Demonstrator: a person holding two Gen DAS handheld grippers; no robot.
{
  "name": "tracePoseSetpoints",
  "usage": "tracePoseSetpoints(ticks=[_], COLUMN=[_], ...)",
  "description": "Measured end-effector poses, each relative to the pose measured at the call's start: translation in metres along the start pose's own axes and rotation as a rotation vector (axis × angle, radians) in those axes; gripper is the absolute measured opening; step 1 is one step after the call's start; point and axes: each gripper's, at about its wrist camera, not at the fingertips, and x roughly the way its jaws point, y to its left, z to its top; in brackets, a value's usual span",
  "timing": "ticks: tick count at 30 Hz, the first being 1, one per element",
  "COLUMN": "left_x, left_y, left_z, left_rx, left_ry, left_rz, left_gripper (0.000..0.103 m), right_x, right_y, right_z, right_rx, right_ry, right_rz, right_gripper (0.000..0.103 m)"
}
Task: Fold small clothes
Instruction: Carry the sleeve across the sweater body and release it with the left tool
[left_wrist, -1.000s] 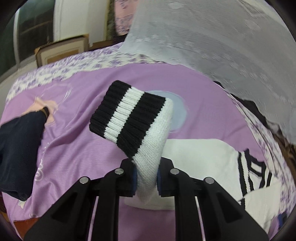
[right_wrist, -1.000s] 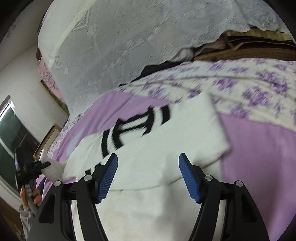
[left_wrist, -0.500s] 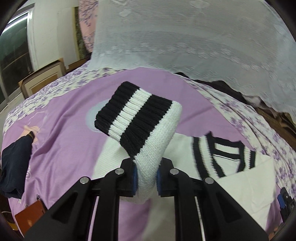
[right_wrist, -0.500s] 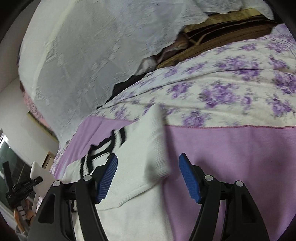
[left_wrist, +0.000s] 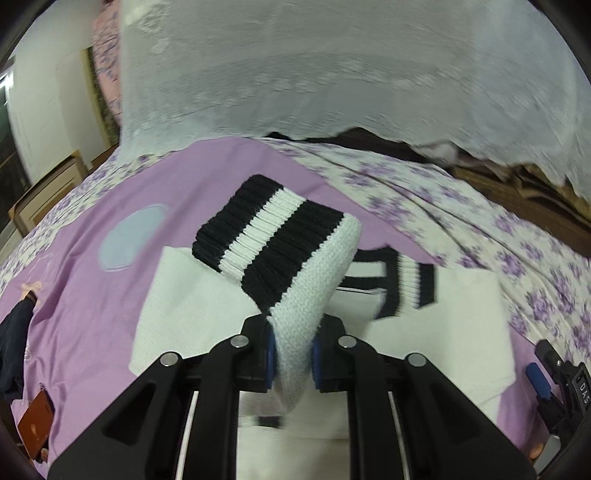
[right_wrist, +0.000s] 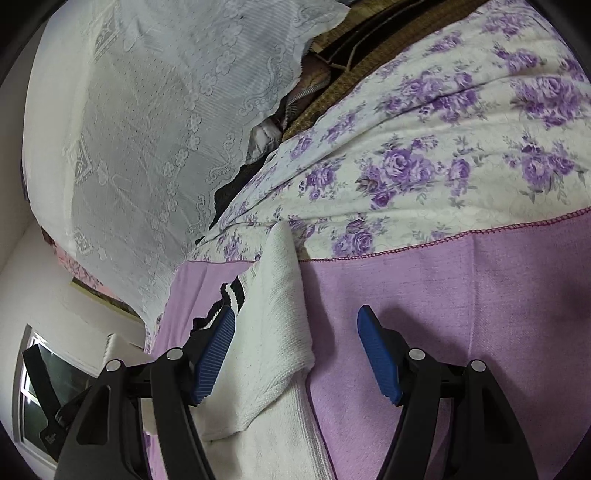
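**Left Tool Clamping Sleeve, Right Tool Standing Apart**

In the left wrist view, the dark garment (left_wrist: 14, 343) is lying at the left edge on the purple bedspread (left_wrist: 81, 295). At frame centre, the left tool (left_wrist: 293, 354) is clamping the white knit sleeve (left_wrist: 314, 295), whose black-and-white cuff (left_wrist: 269, 236) is standing above the white sweater (left_wrist: 177, 310) spread on the bed. In the right wrist view, the right tool (right_wrist: 295, 354) is standing apart; a folded sweater edge (right_wrist: 280, 317) is lying between its pads, untouched by the right pad.
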Motion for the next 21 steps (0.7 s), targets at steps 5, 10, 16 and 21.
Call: tracePoseSetpoints(ticks=[5,10,16,21], left_x=[0.011,0.031,0.050,0.048], left_y=[-0.051,-0.080,-0.095,-0.099], left_z=[-0.011,-0.026,-0.039,-0.046], left_rx=[0.070,0.111,0.137,0.143], left_ry=[0.014,0.049,0.096,0.101], left_rz=[-0.009,-0.002,-0.015,-0.067], left_gripper=[0.013,0.013,0.014,0.096], right_x=[0.000,0.002,0.003,0.003], right_y=[-0.005,-0.009,-0.010,-0.010], right_z=[0.002,0.004,0.004,0.004], right_rx=[0.027,0.044,0.042,0.043], right_ry=[-0.004,-0.005,-0.008,-0.008], right_rz=[0.006,0.007,0.000,0.001], right_gripper=[0.069,0.069,0.069,0.069])
